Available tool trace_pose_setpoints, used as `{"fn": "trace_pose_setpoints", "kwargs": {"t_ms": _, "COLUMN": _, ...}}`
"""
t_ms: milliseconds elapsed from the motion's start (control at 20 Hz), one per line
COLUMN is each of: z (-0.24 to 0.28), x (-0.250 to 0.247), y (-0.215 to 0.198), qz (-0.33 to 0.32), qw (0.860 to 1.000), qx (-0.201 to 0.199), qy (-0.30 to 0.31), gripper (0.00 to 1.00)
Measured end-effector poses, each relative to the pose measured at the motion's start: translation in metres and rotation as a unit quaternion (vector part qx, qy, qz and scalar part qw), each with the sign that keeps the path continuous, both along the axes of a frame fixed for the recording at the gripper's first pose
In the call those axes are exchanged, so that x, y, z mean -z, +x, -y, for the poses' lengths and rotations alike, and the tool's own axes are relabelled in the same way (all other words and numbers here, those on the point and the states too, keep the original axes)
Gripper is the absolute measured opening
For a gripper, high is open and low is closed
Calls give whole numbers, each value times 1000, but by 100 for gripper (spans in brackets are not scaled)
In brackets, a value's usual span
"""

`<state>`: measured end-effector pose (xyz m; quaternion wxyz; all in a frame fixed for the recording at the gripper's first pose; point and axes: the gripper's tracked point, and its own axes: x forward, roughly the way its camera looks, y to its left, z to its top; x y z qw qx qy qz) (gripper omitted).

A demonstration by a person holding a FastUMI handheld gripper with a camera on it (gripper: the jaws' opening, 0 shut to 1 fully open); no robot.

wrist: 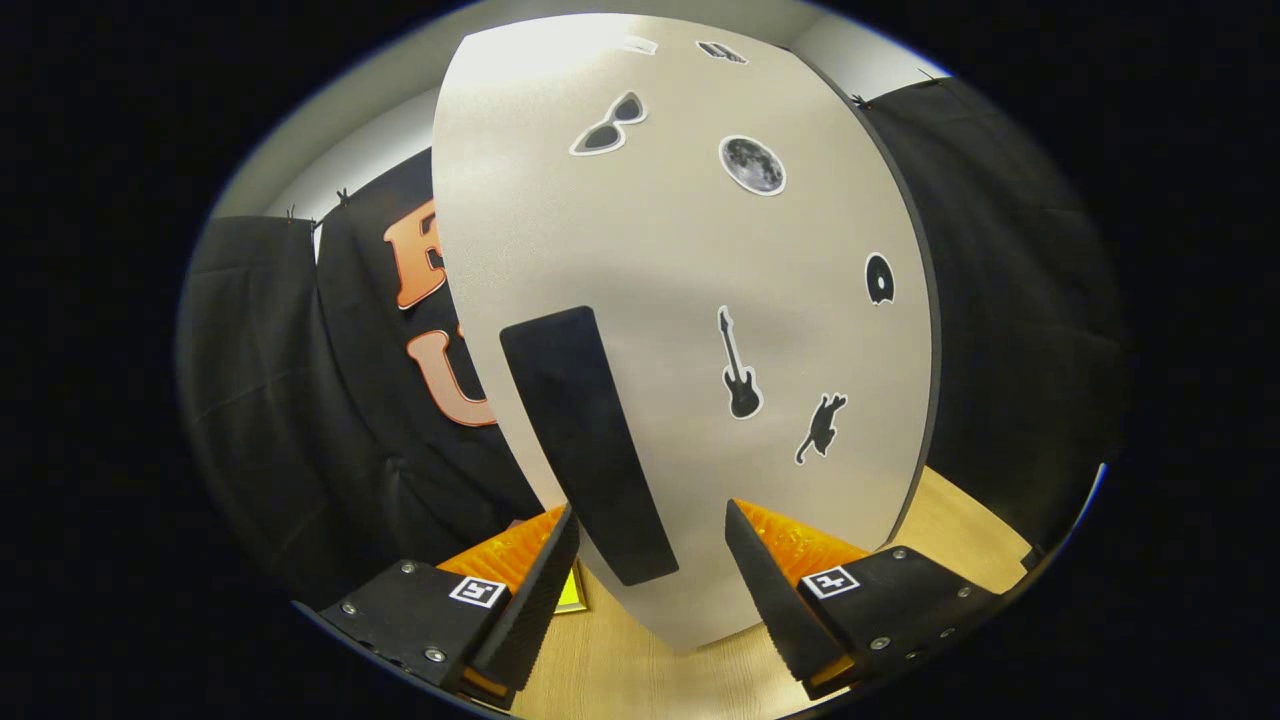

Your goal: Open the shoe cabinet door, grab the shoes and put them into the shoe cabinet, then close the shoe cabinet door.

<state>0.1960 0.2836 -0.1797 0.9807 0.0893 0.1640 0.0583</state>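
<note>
Between spread gripper [650, 590] fingers: cabinet door [680, 300], black handle [585, 440].

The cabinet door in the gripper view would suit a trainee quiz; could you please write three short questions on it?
1. True or false: the fingers are shut on the door.
2. What lies between the fingers? A) a shoe B) the door's lower end, with the black handle C) a sock
3. Fill in: below the handle's right side, the door bears stickers of a guitar and a ____.

Key
1. False: the gripper is open, with gaps beside the door.
2. B
3. cat
</note>
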Motion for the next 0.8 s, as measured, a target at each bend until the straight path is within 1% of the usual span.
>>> {"fn": "trace_pose_setpoints", "kwargs": {"t_ms": 150, "z": -14, "x": -9, "y": 5, "qz": -9, "qw": 1000, "qx": -3, "qy": -15, "gripper": 92}}
{"fn": "trace_pose_setpoints", "kwargs": {"t_ms": 250, "z": -21, "x": -30, "y": -2, "qz": -1, "qw": 1000, "qx": -11, "qy": -21, "gripper": 93}}
{"fn": "trace_pose_setpoints", "kwargs": {"t_ms": 350, "z": -21, "x": -50, "y": -14, "qz": -1, "qw": 999, "qx": -15, "qy": -37, "gripper": 93}}
{"fn": "trace_pose_setpoints", "kwargs": {"t_ms": 500, "z": -18, "x": -81, "y": -35, "qz": 26, "qw": 998, "qx": -28, "qy": -43, "gripper": 94}}
{"fn": "trace_pose_setpoints", "kwargs": {"t_ms": 700, "z": -10, "x": -125, "y": -66, "qz": 67, "qw": 995, "qx": -30, "qy": -70, "gripper": 94}}
{"fn": "trace_pose_setpoints", "kwargs": {"t_ms": 800, "z": -7, "x": -142, "y": -79, "qz": 78, "qw": 994, "qx": -29, "qy": -65, "gripper": 94}}
